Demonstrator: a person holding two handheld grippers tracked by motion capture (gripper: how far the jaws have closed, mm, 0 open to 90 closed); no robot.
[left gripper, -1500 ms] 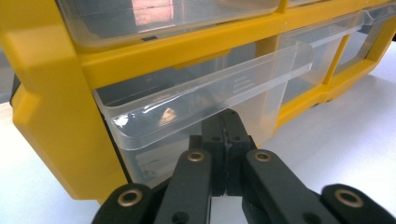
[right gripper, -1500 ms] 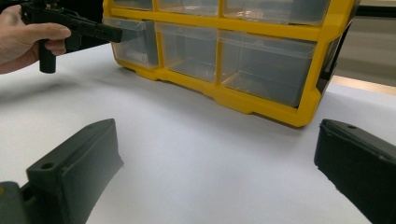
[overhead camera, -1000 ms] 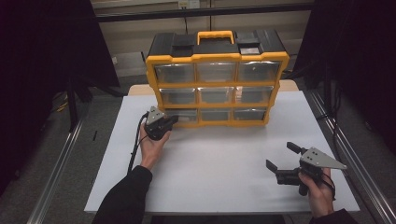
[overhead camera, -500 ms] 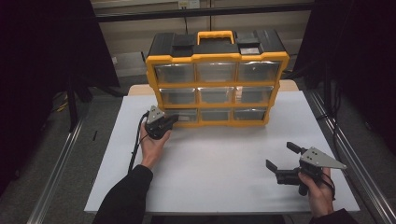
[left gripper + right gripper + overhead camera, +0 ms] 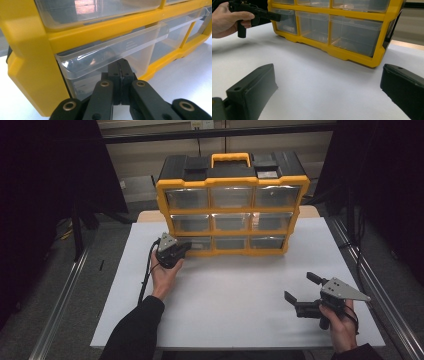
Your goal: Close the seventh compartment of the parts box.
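Nothing has moved: left gripper [image 5: 121, 72], jaws closed and empty, sits under the bottom-left drawer's [image 5: 110, 53] lip; right gripper [image 5: 301, 290] gapes empty.

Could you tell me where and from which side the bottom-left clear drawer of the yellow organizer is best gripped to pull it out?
Grip the bottom-left drawer by the clear lip along its top front edge. That lip juts out as a thin ledge, so jaws can close over it from above and below. Come straight at the front of the organizer, as the shut left gripper already sits just beneath the lip.
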